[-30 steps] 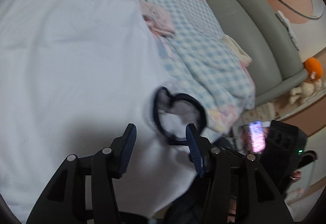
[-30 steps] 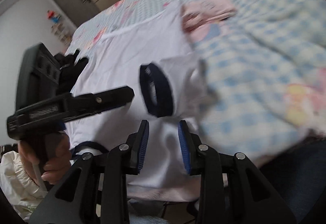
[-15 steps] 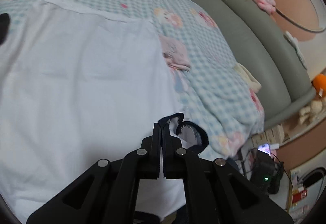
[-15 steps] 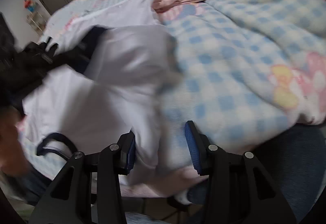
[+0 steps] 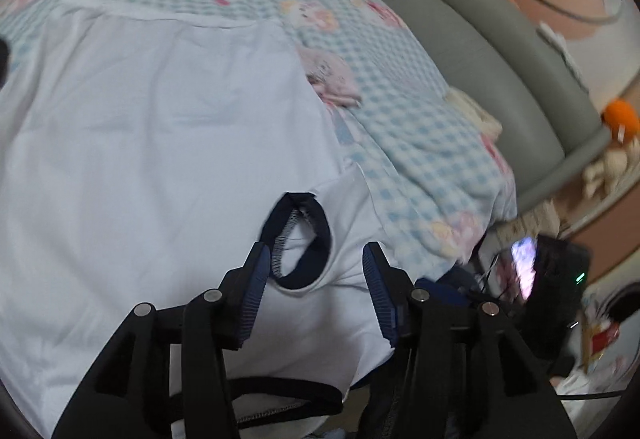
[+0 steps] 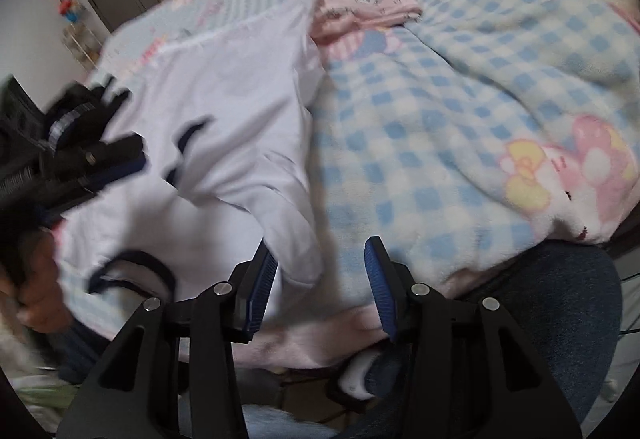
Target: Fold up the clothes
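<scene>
A white T-shirt [image 5: 160,143] with navy trim lies spread on the bed. Its right sleeve is folded inward, and the navy cuff [image 5: 300,239] rests on the shirt just ahead of my left gripper [image 5: 314,267], which stands open with nothing between its fingers. The navy collar [image 5: 280,391] shows below the left gripper. In the right wrist view the same shirt [image 6: 224,143] lies at the left. My right gripper [image 6: 320,263] is open above the shirt's near edge and the blanket. The left gripper [image 6: 80,163] appears there at the far left, held by a hand [image 6: 40,299].
A blue-checked cartoon blanket [image 6: 460,119] covers the bed. A folded pink garment [image 6: 368,7] lies beyond the shirt. A grey padded headboard [image 5: 480,39], soft toys [image 5: 616,119], a lit phone [image 5: 524,263] and black box sit at the right. A person's denim-clad leg [image 6: 540,319] is near.
My left gripper, shut on the sleeve cuff half a second ago, has opened and let the cuff drop onto the shirt. My right gripper has opened wider and shifted slightly.
</scene>
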